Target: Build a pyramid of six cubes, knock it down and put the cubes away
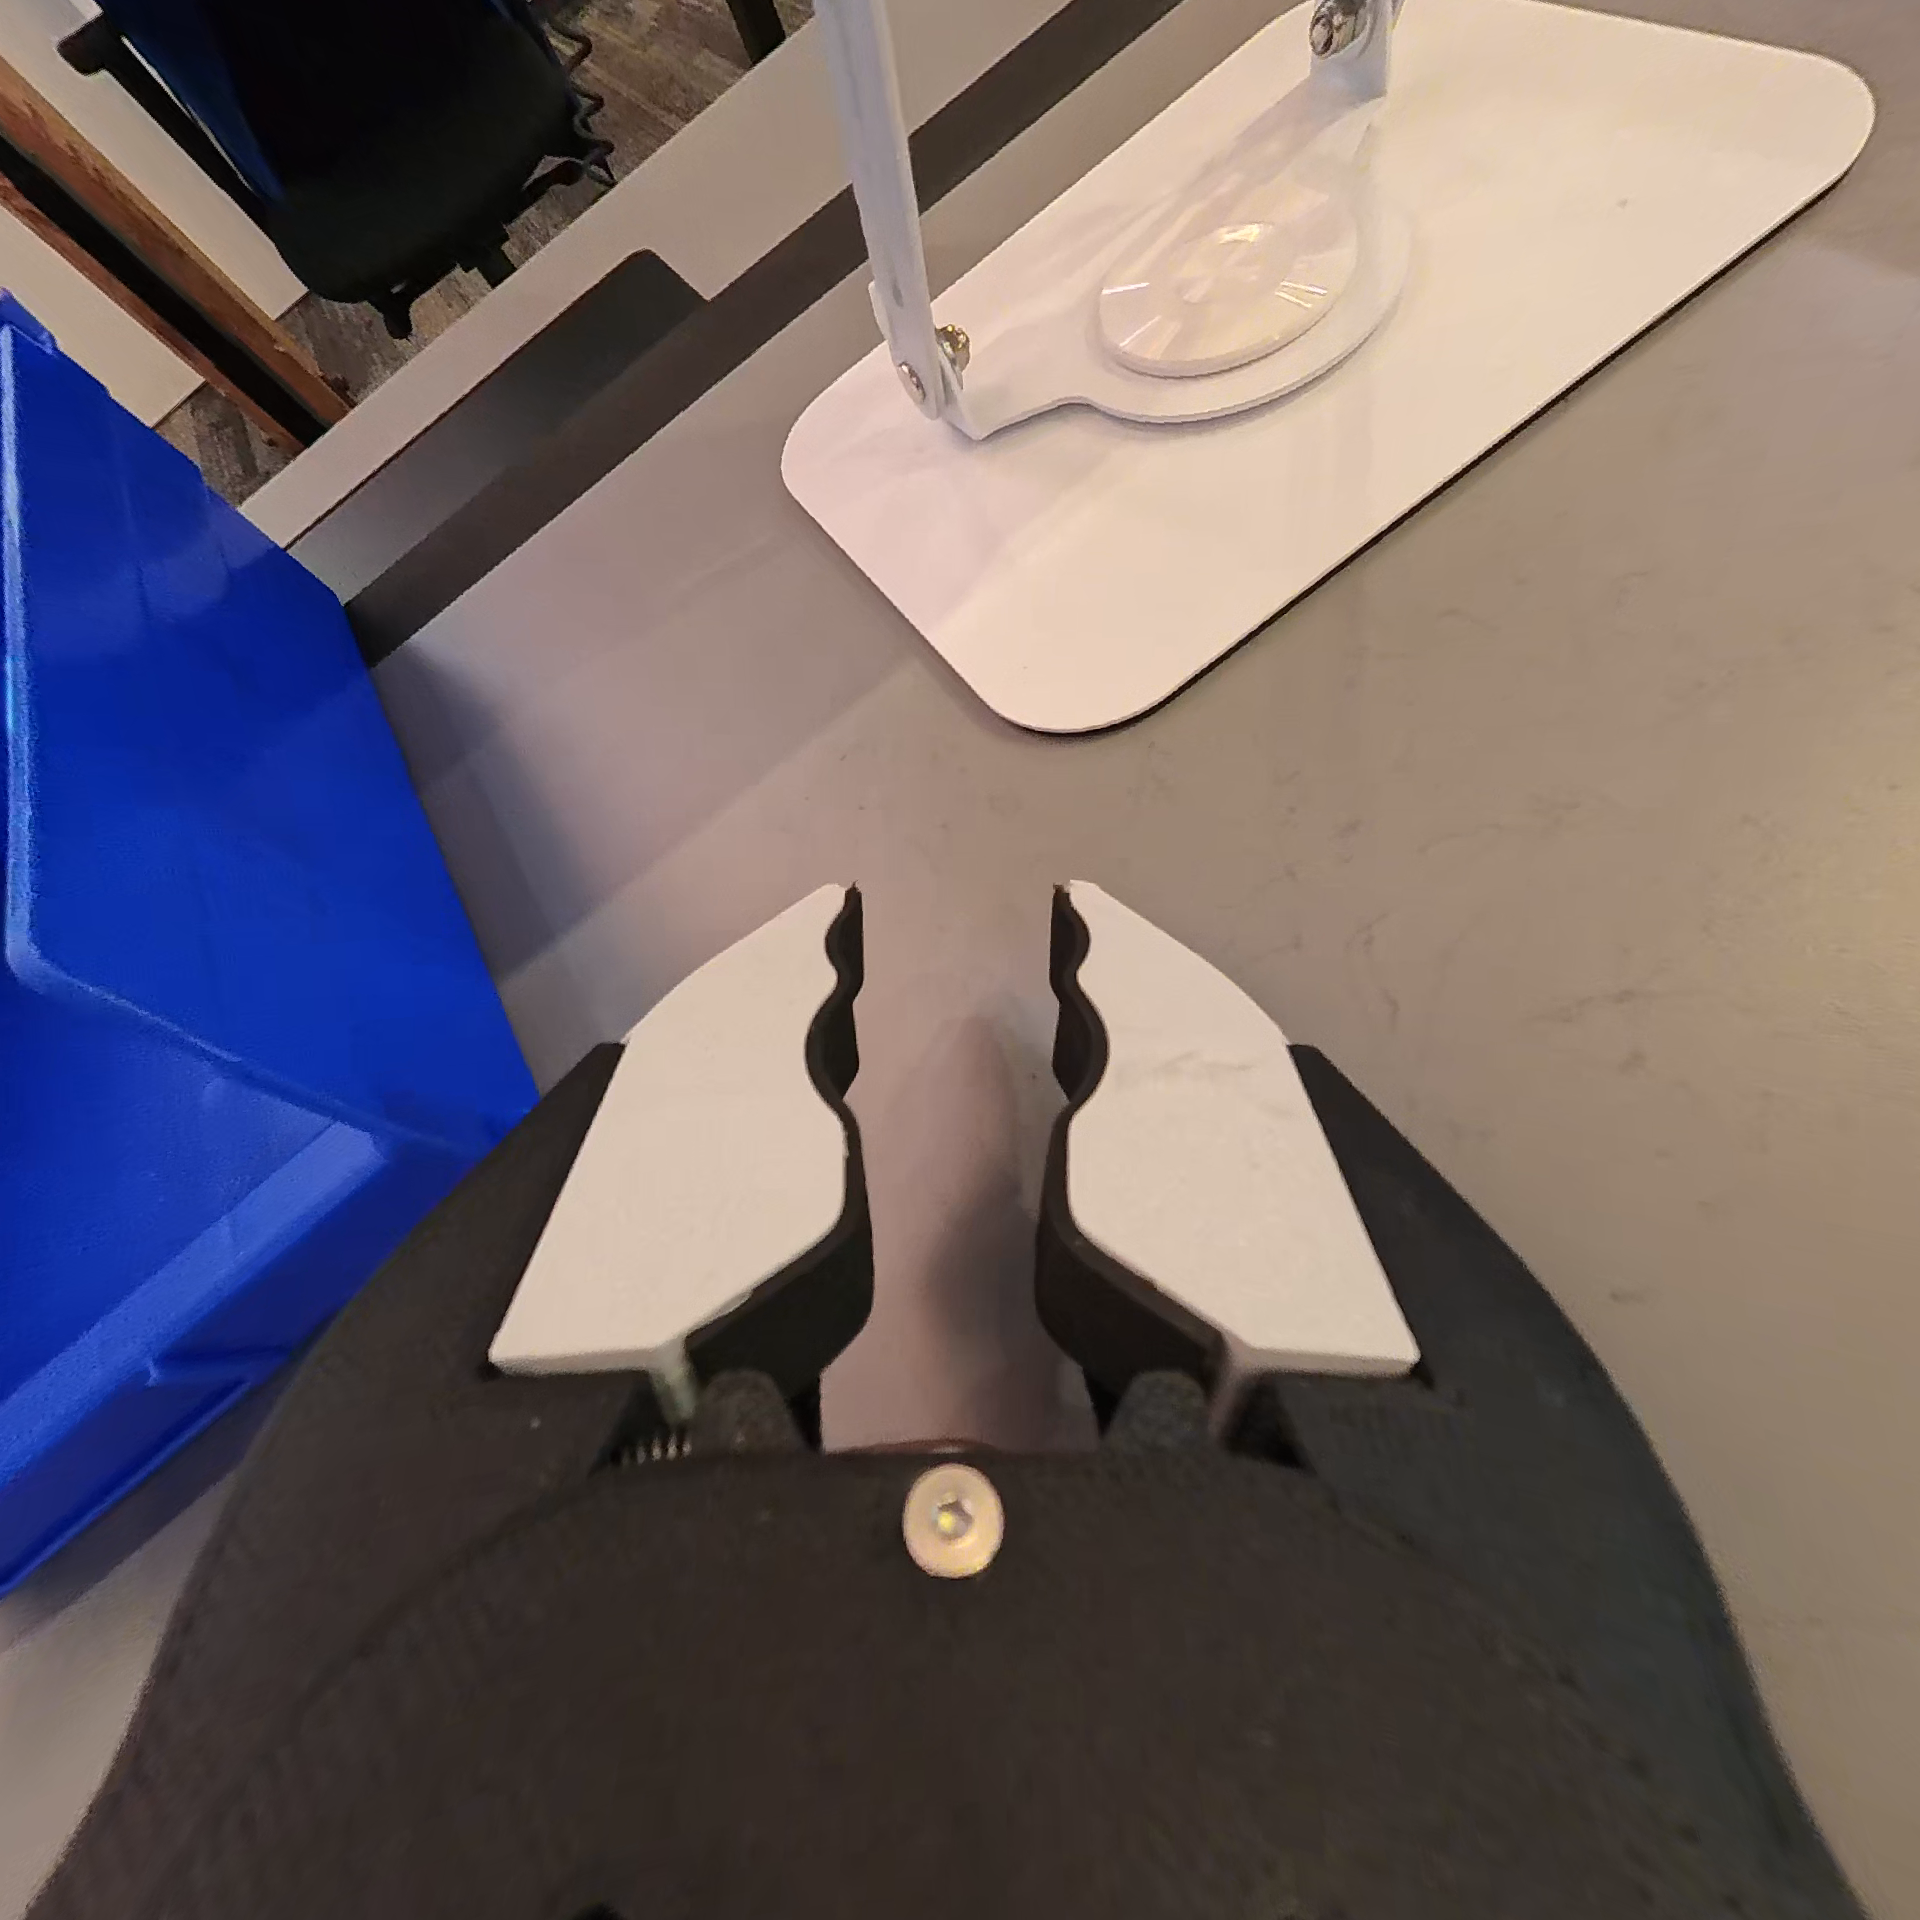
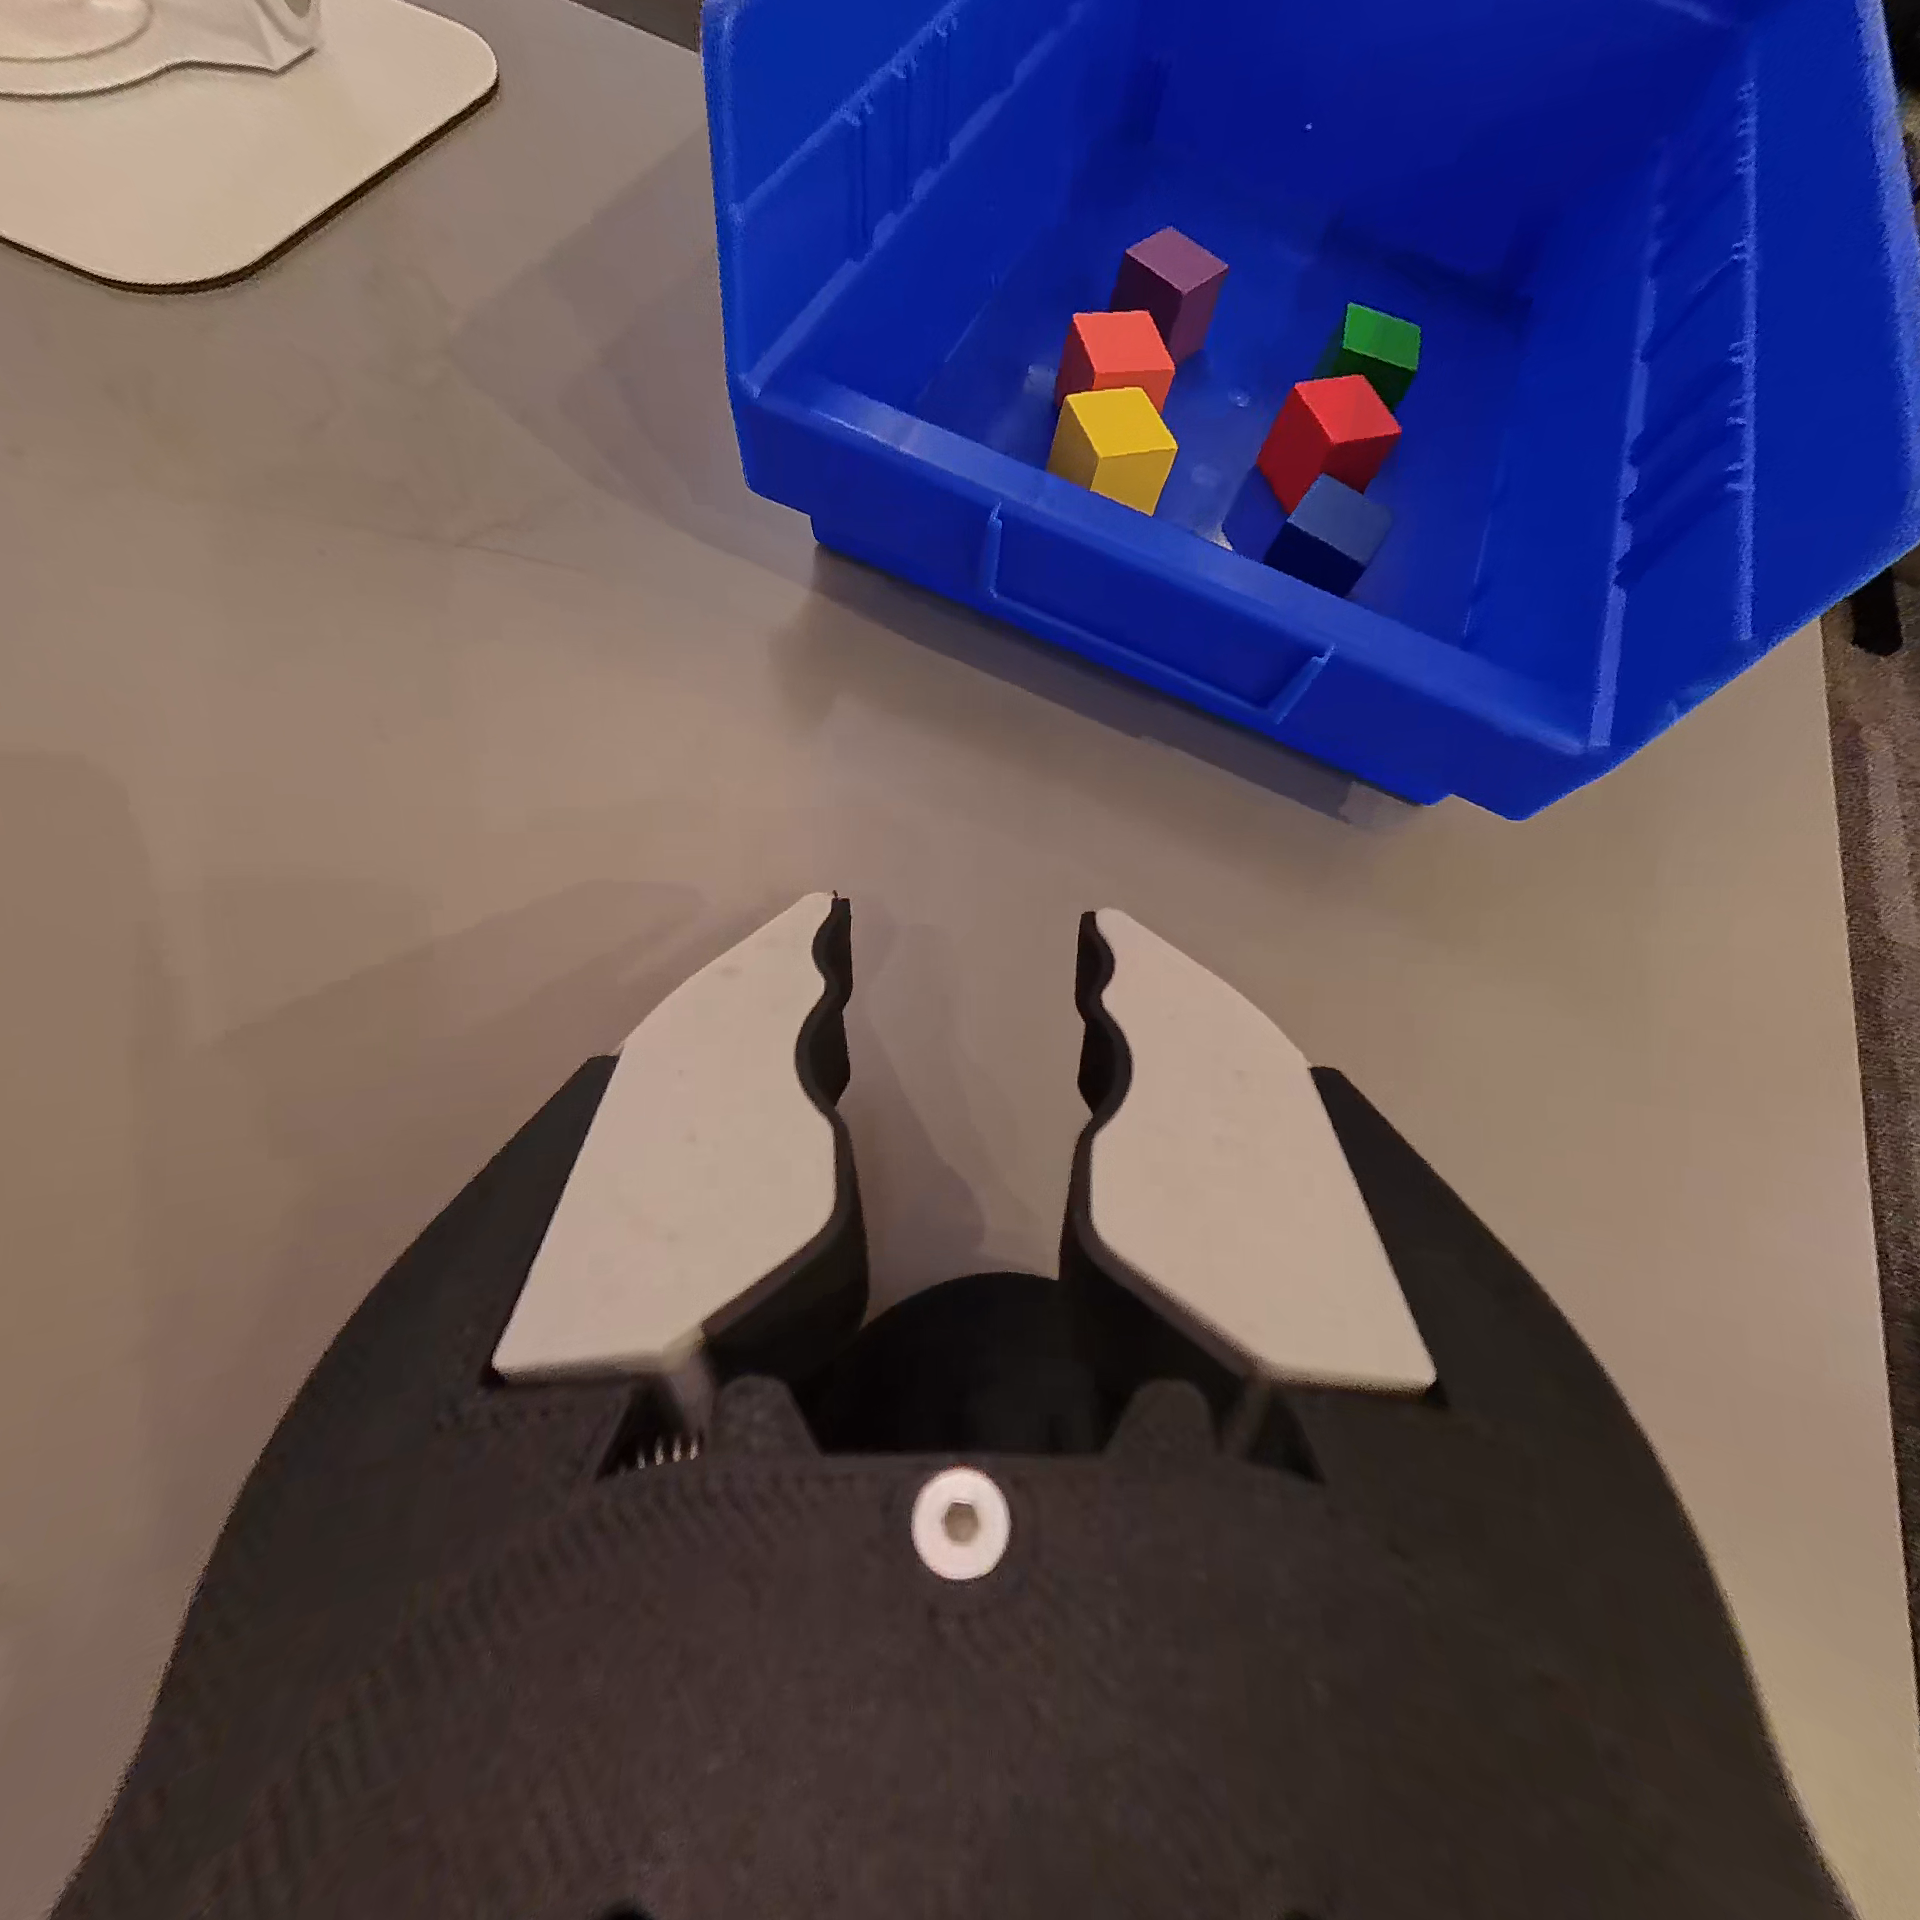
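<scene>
In the right wrist view a blue bin (image 2: 1164, 613) stands on the grey table and holds several cubes: purple (image 2: 1174, 286), orange-red (image 2: 1117, 353), yellow (image 2: 1117, 447), green (image 2: 1377, 348), red (image 2: 1330, 431) and blue (image 2: 1330, 535). My right gripper (image 2: 961, 909) is open and empty, over bare table short of the bin's front wall. My left gripper (image 1: 956, 894) is open and empty above the table, with the same bin's outer wall (image 1: 187, 935) to its left.
A white stand with a flat rounded base (image 1: 1299, 468) and a slanted arm (image 1: 883, 177) sits ahead of the left gripper; its corner shows in the right wrist view (image 2: 260, 156). The table's edge (image 2: 1849, 1039) runs along the right. Chairs and floor lie beyond the far edge. One gripper's finger ends stand about 55 cm off the other's.
</scene>
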Available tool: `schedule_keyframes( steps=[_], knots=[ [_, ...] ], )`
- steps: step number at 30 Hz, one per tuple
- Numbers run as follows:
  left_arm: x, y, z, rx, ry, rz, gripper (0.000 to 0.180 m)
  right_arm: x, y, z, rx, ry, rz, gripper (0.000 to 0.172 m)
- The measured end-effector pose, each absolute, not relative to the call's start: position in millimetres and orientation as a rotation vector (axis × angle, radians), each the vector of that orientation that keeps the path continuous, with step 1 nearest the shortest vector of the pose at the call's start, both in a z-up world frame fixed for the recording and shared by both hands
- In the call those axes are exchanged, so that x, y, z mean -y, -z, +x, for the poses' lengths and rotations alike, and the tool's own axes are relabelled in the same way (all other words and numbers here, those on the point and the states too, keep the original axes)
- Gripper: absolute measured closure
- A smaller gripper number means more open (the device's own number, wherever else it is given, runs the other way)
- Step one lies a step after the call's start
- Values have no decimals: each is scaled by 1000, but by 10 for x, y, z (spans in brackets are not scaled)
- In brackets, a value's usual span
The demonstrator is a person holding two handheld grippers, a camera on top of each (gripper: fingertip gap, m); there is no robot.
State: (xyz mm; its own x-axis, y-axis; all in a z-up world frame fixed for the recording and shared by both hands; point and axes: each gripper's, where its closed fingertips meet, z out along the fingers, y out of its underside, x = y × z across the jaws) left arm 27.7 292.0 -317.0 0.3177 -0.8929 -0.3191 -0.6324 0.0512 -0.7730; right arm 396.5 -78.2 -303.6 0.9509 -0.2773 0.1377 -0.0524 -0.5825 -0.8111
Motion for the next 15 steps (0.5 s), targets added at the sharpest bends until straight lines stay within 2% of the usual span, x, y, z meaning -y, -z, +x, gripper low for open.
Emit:
schedule_keyframes(
  steps=[7,12,15],
  knots=[
    [-2977,3142,236,-1361,373,-1679,143,772,3037,3950,-217,312,-2181,129],
    [-2975,3145,229,-1374,365,-1664,141,835,2581,3749,-156,316,-2010,156],
    [-2961,3208,248,-1423,300,-1650,138,983,2370,3525,-221,301,-1950,135]
  ],
)
